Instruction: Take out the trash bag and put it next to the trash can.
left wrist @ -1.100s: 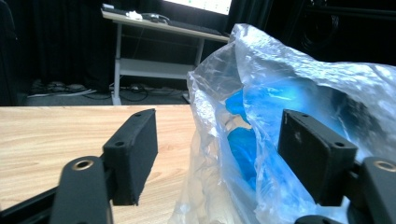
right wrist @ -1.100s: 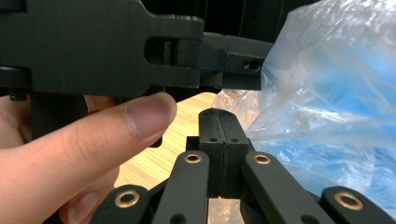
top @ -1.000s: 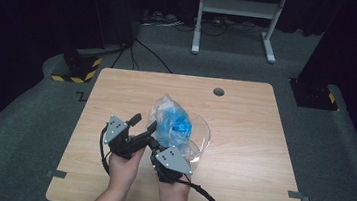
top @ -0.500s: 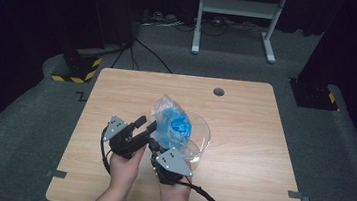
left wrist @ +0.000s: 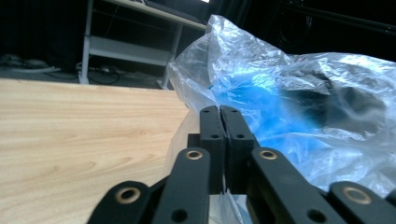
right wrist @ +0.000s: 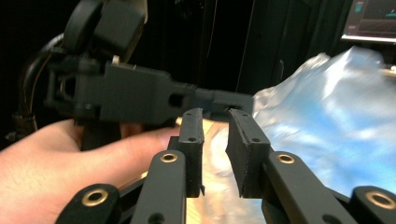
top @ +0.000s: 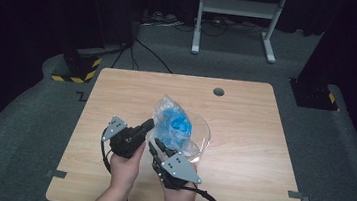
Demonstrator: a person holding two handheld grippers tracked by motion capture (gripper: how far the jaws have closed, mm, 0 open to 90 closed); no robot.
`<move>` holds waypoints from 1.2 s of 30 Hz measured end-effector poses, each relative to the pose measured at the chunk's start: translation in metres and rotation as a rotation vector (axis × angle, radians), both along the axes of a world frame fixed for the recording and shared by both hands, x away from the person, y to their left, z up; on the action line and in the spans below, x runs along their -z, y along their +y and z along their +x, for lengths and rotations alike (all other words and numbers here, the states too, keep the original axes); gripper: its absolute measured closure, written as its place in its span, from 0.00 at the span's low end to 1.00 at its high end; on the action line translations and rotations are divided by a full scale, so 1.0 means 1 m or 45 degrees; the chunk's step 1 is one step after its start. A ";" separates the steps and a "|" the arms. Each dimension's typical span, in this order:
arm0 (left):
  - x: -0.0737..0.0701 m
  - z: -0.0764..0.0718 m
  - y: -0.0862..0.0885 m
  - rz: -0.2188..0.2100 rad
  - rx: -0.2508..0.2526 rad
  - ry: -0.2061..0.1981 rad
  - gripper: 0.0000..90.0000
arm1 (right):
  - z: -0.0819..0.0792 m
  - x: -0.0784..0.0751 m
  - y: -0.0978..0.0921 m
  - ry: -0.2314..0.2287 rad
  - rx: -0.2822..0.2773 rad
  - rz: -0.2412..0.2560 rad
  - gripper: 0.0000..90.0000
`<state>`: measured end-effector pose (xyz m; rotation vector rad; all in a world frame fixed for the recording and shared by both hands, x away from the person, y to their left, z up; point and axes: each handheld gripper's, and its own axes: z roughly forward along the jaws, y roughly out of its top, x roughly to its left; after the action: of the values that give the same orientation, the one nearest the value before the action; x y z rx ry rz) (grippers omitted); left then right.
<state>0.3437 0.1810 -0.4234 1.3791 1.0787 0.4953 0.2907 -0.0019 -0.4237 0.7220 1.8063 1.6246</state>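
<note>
A clear plastic bag (top: 176,123) with something bright blue inside lies crumpled in the middle of the wooden table (top: 263,139). My left gripper (top: 147,125) reaches its near left edge, and in the left gripper view the jaws of this gripper (left wrist: 219,110) are pressed shut with a thin fold of the bag (left wrist: 289,93) caught between them. My right gripper (top: 156,144) sits just beside it on the bag's near side. In the right gripper view it (right wrist: 215,116) stands open by a narrow gap, with the bag (right wrist: 327,116) behind and the left gripper (right wrist: 224,100) crossing in front.
A round cable hole (top: 218,91) sits near the table's far edge. Beyond the table are a white-legged stand (top: 235,16), a yellow-and-black striped base (top: 76,74) at left and a dark base (top: 315,95) at right. Bare wood (left wrist: 70,130) stretches left of the bag.
Both hands and the bag stay in almost the same places; the right gripper has shifted only slightly toward the near edge.
</note>
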 end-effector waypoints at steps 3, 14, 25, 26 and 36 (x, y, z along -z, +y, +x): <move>-0.004 -0.004 -0.001 0.011 -0.019 -0.051 1.00 | -0.002 -0.015 -0.018 -0.026 0.016 0.007 0.80; -0.009 -0.007 0.000 0.016 -0.067 -0.111 1.00 | -0.002 -0.050 -0.085 -0.054 0.126 0.059 0.74; -0.015 -0.010 0.000 0.002 -0.058 -0.158 1.00 | 0.013 -0.025 -0.144 0.020 0.314 -0.050 0.69; -0.015 -0.010 0.000 0.002 -0.058 -0.158 1.00 | 0.013 -0.025 -0.144 0.020 0.314 -0.050 0.69; -0.024 -0.011 -0.001 -0.008 -0.021 -0.221 1.00 | 0.029 0.021 -0.163 0.189 0.367 -0.145 0.58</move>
<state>0.3331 0.1798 -0.3991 1.2972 0.9501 0.6115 0.3194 -0.1645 -0.4451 1.0209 1.7838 1.2997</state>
